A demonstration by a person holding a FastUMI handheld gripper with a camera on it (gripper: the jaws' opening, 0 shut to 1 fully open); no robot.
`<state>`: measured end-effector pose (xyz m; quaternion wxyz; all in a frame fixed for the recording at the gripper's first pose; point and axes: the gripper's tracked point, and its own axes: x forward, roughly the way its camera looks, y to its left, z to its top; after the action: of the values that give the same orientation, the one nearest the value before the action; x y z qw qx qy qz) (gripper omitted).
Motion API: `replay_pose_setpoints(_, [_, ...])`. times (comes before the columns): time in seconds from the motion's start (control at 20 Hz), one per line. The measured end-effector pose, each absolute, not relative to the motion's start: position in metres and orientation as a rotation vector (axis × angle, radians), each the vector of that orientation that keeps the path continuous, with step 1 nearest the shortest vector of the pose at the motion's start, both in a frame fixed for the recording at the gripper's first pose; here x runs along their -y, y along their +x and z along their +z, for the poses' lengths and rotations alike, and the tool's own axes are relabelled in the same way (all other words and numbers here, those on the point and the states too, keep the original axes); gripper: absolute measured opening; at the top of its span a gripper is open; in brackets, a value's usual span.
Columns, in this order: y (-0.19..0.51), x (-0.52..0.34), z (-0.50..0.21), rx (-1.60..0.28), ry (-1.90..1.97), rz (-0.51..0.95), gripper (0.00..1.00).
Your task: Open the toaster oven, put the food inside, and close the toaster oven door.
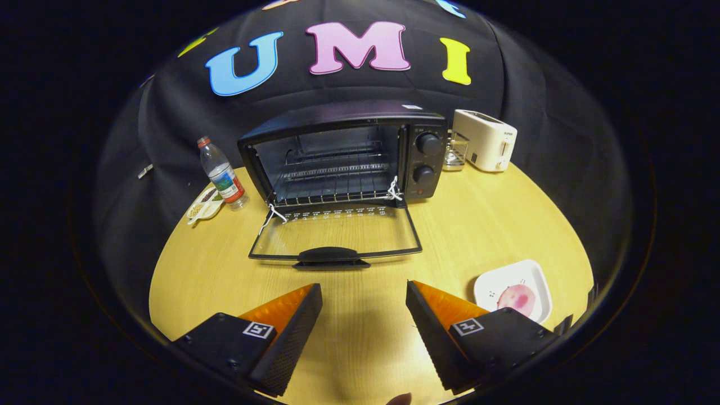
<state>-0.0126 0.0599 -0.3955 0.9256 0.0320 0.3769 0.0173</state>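
The toaster oven (343, 154) is sitting at the centre of the frame on the wooden table (495, 225), its glass door (336, 233) lying folded down flat toward you and the wire rack bare. You are holding the gripper (364, 292) with its fingers spread wide, gripping nothing, just short of the door handle. The pink food (516, 298) is resting on a white plate (537, 275) at lower right, beside the right finger. A water bottle (222, 174) is standing left of the oven, a white toaster (486, 139) right of it.

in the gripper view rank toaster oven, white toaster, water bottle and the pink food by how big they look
1. toaster oven, door open
2. white toaster
3. water bottle, close to the toaster in apparent size, so unsure
4. pink food on the white plate, though nearer the camera

The gripper is open over the table.
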Motion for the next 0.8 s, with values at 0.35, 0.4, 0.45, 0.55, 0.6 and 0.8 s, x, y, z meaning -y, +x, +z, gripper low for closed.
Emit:
replay_pose_setpoints(0.35, [-0.021, 0.016, -0.356, -0.773, 0.04, 0.046, 0.98])
replay_pose_setpoints(0.4, [-0.021, 0.034, -0.355, -0.777, 0.041, 0.032, 0.98])
replay_pose_setpoints(0.45, [-0.023, 0.052, -0.356, -0.789, 0.045, 0.018, 0.99])
replay_pose_setpoints(0.55, [-0.027, 0.086, -0.358, -0.814, 0.063, -0.012, 0.98])
replay_pose_setpoints(0.6, [-0.028, 0.102, -0.361, -0.826, 0.072, -0.027, 0.98])
replay_pose_setpoints(0.8, [-0.037, 0.159, -0.375, -0.9, 0.086, -0.073, 0.98])
